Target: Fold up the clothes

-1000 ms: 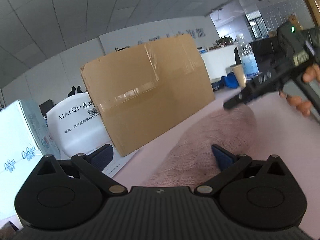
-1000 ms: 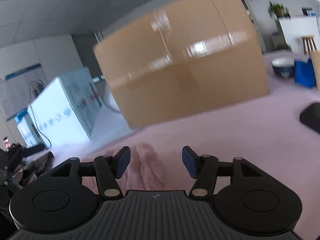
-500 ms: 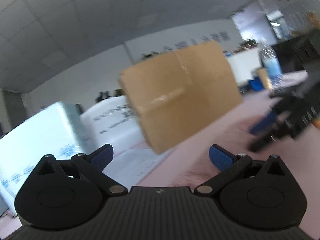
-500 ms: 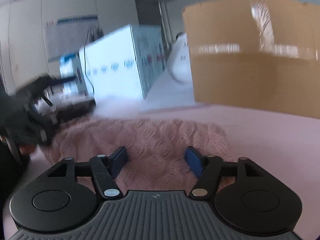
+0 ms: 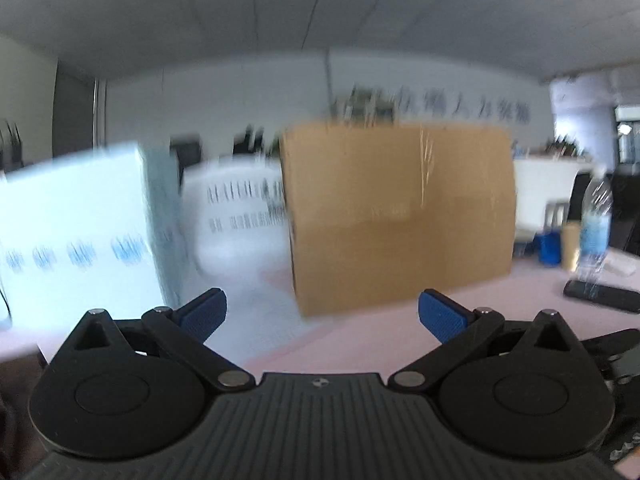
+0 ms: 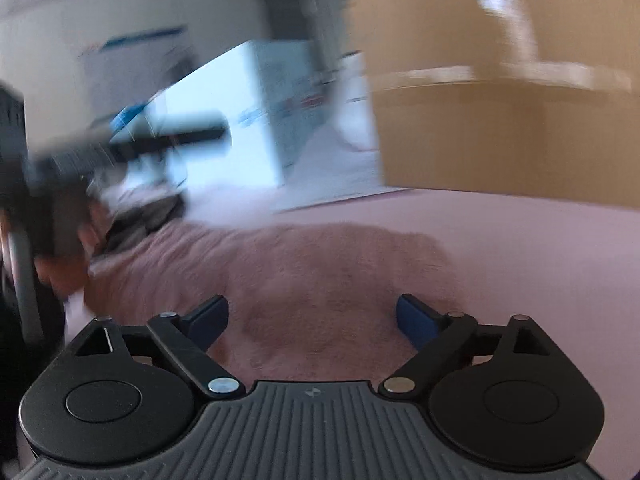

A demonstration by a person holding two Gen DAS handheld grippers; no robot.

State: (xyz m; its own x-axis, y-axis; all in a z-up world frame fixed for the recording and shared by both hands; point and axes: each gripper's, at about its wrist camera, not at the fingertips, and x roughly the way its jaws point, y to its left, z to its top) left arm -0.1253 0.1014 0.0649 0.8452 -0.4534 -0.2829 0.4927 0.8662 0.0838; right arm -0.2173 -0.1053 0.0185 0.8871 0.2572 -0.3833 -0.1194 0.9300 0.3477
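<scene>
A pink fuzzy knit garment [image 6: 288, 268] lies on the pink table [image 6: 540, 248] in the right wrist view, just ahead of my right gripper [image 6: 312, 322], which is open and empty with the knit between and below its blue pads. My left gripper [image 5: 322, 314] is open and empty, held above the pink table [image 5: 380, 332]; the garment is not in its view. In the right wrist view the left gripper [image 6: 176, 136] shows blurred at the left, held by a hand above the garment's far end.
A large cardboard box [image 5: 400, 216] stands at the back of the table, with a white bag [image 5: 240, 224] and a white-blue carton [image 5: 76, 236] to its left. A water bottle [image 5: 596, 224], paper cup [image 5: 571, 246] and a dark flat object [image 5: 604, 296] are at the right.
My left gripper has lifted and swung away, so the garment left its view. My right gripper has turned towards the garment and opened wider. Both views are motion-blurred.
</scene>
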